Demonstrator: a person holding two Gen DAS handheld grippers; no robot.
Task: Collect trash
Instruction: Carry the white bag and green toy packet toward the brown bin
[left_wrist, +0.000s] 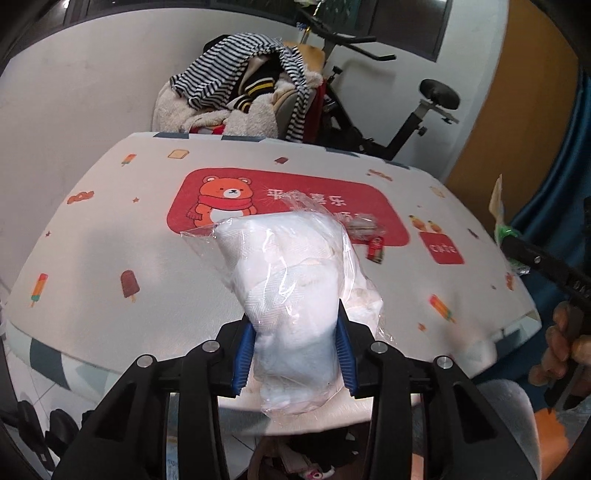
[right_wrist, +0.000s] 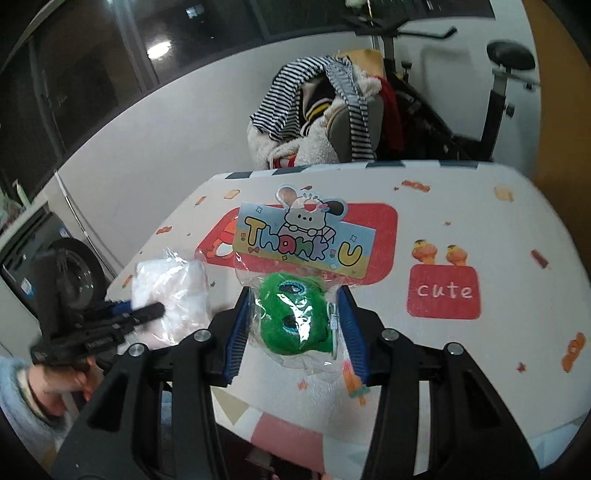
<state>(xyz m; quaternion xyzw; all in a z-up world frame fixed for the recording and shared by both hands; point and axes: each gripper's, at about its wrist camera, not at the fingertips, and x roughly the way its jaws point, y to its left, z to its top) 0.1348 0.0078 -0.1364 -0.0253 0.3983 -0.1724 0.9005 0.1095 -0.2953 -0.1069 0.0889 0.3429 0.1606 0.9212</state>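
My left gripper (left_wrist: 293, 325) is shut on a clear plastic bag of white crumpled tissue (left_wrist: 291, 273), held above the near edge of the table (left_wrist: 110, 229). In the right wrist view that same bag (right_wrist: 170, 291) shows at the left, with the left gripper (right_wrist: 147, 312) clamped on it. My right gripper (right_wrist: 293, 306) is shut on a clear packet with a green plush toy (right_wrist: 291, 314) and a "Thank U" header card (right_wrist: 306, 243), lifted over the table (right_wrist: 498, 240). A small red wrapper (left_wrist: 376, 250) and a crumpled clear wrapper (left_wrist: 364, 225) lie on the red bear print.
A chair heaped with striped and fleecy clothes (left_wrist: 240, 92) stands behind the table, an exercise bike (left_wrist: 406, 110) to its right. A hand (left_wrist: 561, 339) holds the right gripper's handle. A washing machine (right_wrist: 48, 277) sits at the left.
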